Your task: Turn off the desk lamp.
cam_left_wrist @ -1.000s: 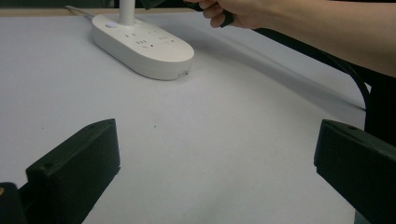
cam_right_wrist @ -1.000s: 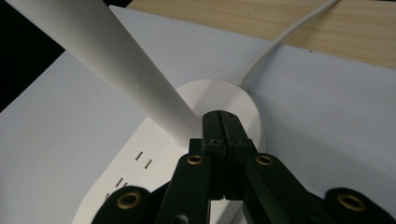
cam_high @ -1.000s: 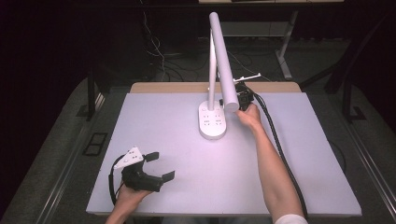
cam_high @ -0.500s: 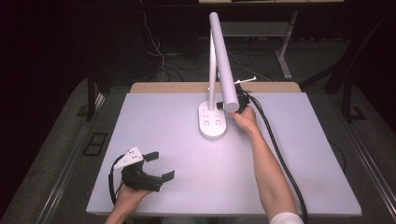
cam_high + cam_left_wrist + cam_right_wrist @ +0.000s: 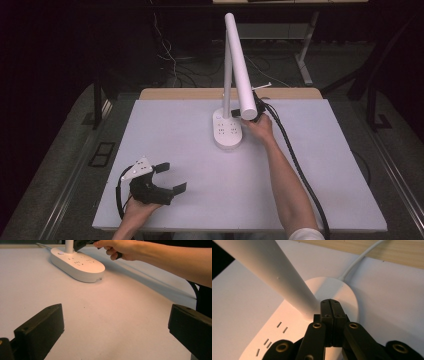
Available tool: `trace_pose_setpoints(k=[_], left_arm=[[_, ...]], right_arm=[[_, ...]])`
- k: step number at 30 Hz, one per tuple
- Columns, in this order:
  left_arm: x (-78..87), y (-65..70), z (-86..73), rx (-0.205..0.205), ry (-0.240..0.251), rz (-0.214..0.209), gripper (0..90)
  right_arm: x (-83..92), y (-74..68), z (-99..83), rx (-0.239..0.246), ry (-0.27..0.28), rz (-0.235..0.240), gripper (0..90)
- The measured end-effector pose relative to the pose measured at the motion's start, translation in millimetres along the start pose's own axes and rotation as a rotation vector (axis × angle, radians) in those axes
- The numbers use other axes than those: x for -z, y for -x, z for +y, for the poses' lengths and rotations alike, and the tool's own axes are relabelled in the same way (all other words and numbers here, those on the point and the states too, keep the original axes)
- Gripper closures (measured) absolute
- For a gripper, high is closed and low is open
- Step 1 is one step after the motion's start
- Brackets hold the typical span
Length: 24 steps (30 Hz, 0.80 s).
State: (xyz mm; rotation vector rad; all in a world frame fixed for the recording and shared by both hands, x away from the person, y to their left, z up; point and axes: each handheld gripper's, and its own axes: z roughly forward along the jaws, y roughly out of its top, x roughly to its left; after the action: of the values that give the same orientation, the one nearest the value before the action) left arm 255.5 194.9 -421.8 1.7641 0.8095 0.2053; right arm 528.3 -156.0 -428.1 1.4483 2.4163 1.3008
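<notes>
1. High view: A white desk lamp (image 5: 230,95) stands at the far middle of the tabletop (image 5: 300,200), its oval base (image 5: 228,133) carrying socket slots and its tube head folded down over the right side of the base. The right hand-held gripper (image 5: 239,113) sits at the base beside the post, under the tip of the head. Its placement suggests the closed tips are being used as a single finger to press a button on the base. The left hand-held gripper (image 5: 170,177) rests at the near left corner, well apart from the lamp, probably parked to keep clear.

2. Left gripper view: The left hand-held gripper (image 5: 115,327) has its jaws spread wide with nothing between them, only bare tabletop. Farther off, the right hand (image 5: 120,248) holds its tool at the post end of the base (image 5: 77,265).

3. Right gripper view: The right hand-held gripper (image 5: 330,305) is fully closed on nothing, pads pressed together. The tips point down at the round end of the base (image 5: 337,290), just beside the foot of the post (image 5: 272,272). Whether they touch the base cannot be told. The lamp's cord (image 5: 359,260) runs off towards the wooden edge.
</notes>
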Motion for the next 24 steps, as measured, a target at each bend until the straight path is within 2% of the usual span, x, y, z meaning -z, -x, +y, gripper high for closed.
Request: trace_pose_setpoints(k=[11,19,24], left_arm=[[-0.3,0.8,0.0,-0.007,-0.005,-0.001,0.0],[-0.4,1.0,0.0,-0.007,-0.004,-0.003,0.0],[-1.2,-0.2,0.1,0.000,-0.004,-0.004,0.0]], right_arm=[[-0.5,-0.2,-0.7,0.005,0.003,-0.004,90.0],[-0.9,-6.3,-1.3,0.037,-0.003,-0.049,90.0],[-0.4,-3.8,-0.9,0.017,-0.007,-0.026,90.0]])
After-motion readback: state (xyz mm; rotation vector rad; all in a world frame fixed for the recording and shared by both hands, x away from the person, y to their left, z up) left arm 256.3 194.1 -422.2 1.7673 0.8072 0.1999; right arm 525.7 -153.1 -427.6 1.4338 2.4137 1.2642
